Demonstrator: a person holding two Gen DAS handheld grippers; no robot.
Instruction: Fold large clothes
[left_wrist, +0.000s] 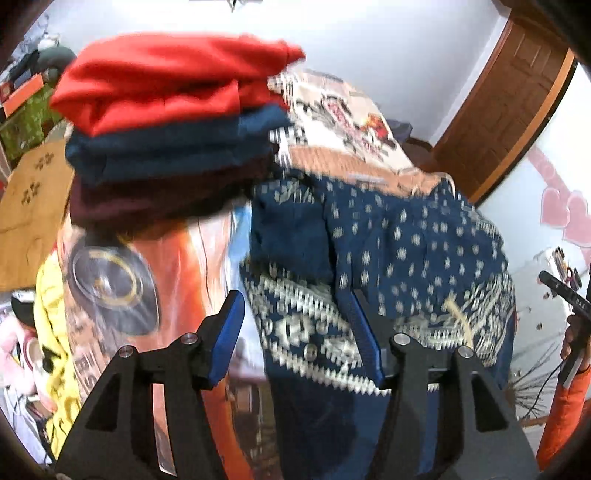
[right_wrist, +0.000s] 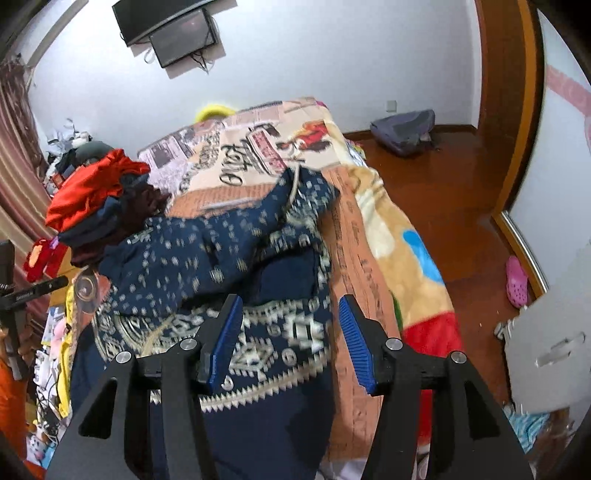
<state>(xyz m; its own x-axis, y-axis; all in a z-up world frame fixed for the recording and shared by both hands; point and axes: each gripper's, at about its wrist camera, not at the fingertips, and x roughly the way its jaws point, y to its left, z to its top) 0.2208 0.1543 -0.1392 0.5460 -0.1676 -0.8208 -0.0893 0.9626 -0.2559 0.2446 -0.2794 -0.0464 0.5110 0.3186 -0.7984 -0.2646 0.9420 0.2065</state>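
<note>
A large navy garment with white dots and a pale patterned band (left_wrist: 388, 258) (right_wrist: 229, 258) lies crumpled on the printed bedspread (left_wrist: 340, 122) (right_wrist: 369, 229). My left gripper (left_wrist: 295, 332) hovers above its patterned band, open, with nothing between the blue pads. My right gripper (right_wrist: 290, 332) hangs over the same band near the garment's right edge, also open and empty. A pile of folded clothes, red on top, then blue and dark maroon (left_wrist: 173, 122) (right_wrist: 96, 199), sits at the bed's left side beside the garment.
A wooden door (left_wrist: 509, 110) and wooden floor (right_wrist: 443, 192) lie right of the bed. A grey bag (right_wrist: 402, 129) and a pink clog (right_wrist: 517, 277) are on the floor. A screen (right_wrist: 181, 37) hangs on the wall. An orange sleeve (left_wrist: 565, 406) shows at the right edge. Clutter lines the left.
</note>
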